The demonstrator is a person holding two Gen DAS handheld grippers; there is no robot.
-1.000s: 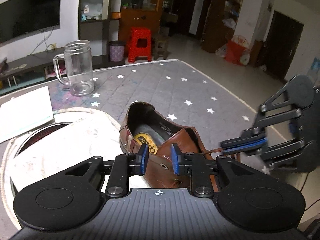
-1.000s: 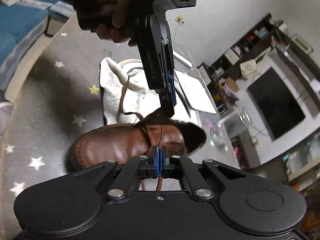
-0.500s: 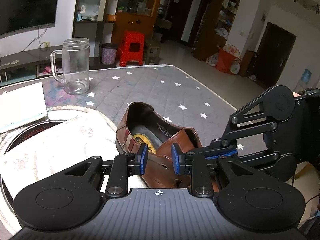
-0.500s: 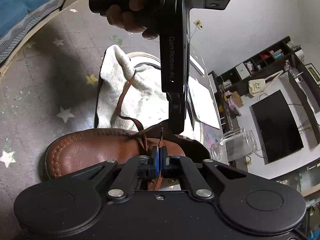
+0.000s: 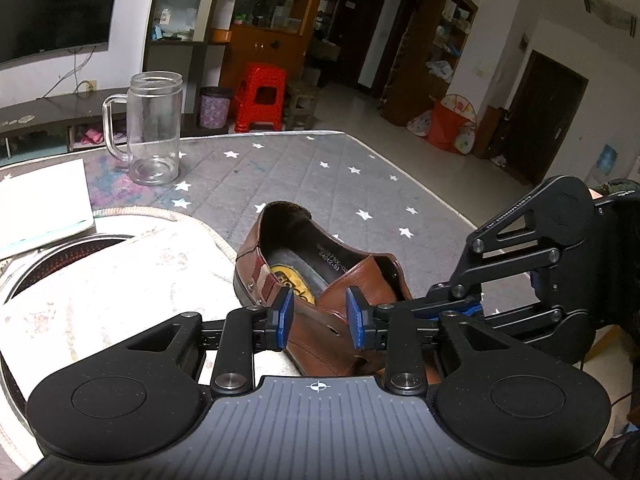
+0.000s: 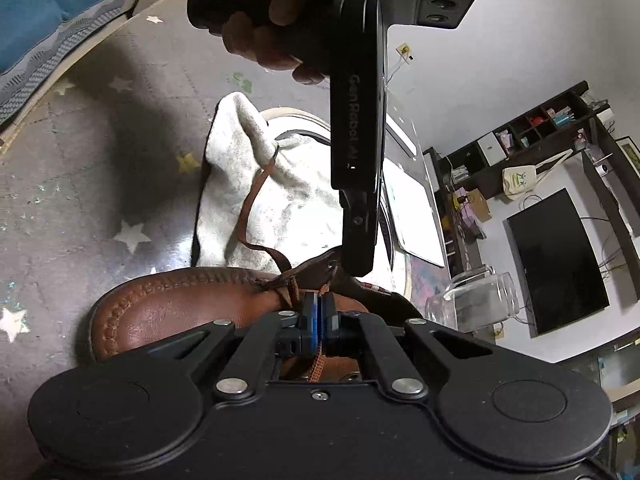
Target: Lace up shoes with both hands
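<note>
A brown leather shoe (image 5: pixel 320 272) lies on the star-patterned mat, heel away from me in the left wrist view. My left gripper (image 5: pixel 320 318) hovers over its near eyelet flap (image 5: pixel 335 330); its jaws are opening, with the flap between the blue pads and not clamped. In the right wrist view the left gripper's fingertip (image 6: pixel 358 256) stands by an eyelet (image 6: pixel 330 266). My right gripper (image 6: pixel 318 320) is shut on the brown lace (image 6: pixel 316 364), whose tip pokes out just above the pads. It sits close beside the left gripper (image 5: pixel 452 304). The lace's other end (image 6: pixel 256 196) trails over the towel.
A white towel (image 5: pixel 100 280) covers a round tray left of the shoe. Behind it lie a white pad (image 5: pixel 40 200) and a glass mug (image 5: pixel 154 140). The mat's edge (image 5: pixel 440 200) runs off to the right. A hand (image 6: pixel 276 40) holds the left gripper.
The right gripper has come in toward the shoe with the lace and now sits against the left gripper's side. The left jaws have widened a little.
</note>
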